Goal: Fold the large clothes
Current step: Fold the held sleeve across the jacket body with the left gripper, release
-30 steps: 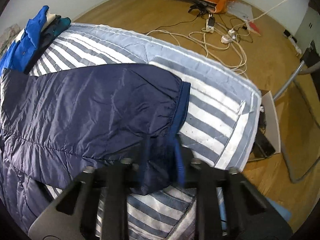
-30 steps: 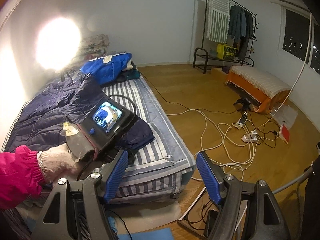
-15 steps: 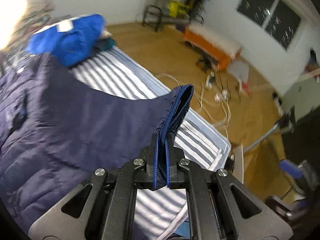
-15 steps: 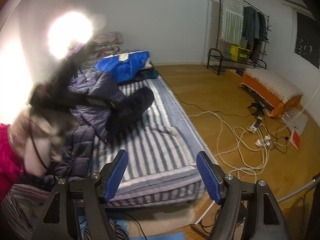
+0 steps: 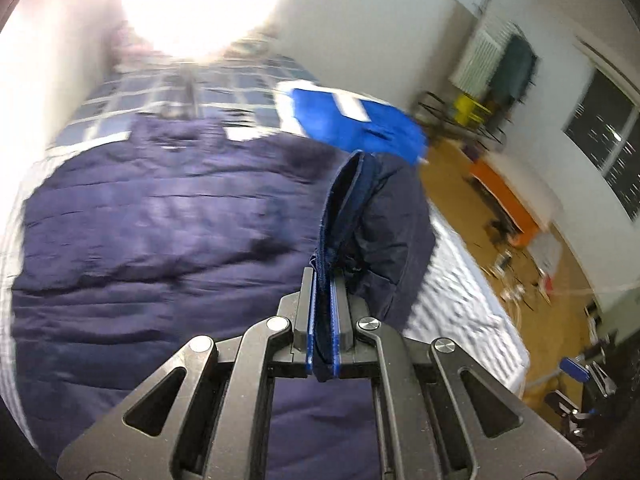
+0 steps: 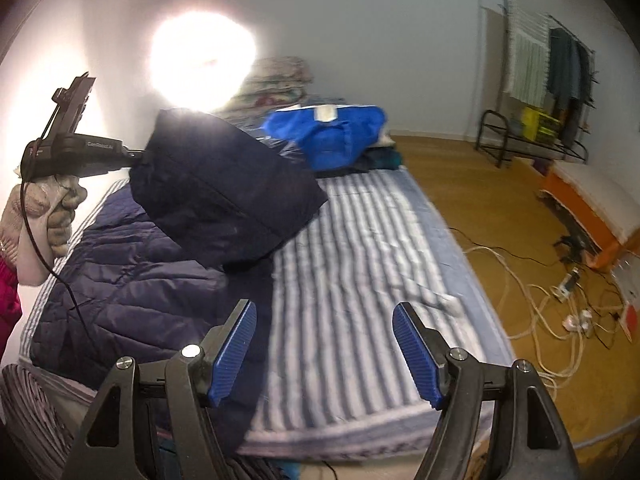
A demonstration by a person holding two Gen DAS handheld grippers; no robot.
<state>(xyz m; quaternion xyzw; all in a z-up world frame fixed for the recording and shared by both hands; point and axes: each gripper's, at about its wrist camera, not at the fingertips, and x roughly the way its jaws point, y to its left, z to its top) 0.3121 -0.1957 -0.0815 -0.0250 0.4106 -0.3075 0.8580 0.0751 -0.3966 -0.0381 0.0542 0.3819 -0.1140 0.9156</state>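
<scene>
The left gripper (image 5: 323,334) clamps the cuff of a navy quilted jacket (image 6: 132,280), lifting its sleeve (image 6: 224,196) above the striped mattress (image 6: 360,248), where the jacket's body lies; beside it, the right gripper (image 6: 325,350) hangs wide open, holding nothing

Navy quilted jacket (image 6: 132,280) spread on the bed; its sleeve (image 5: 384,216), cuff apparently pinched between the left jaws, lifted above it.

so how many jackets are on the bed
2: a navy jacket spread on the bed's left side, its sleeve lifted by the left tongs, and a blue jacket folded at the far end. Others may be hidden.
</scene>
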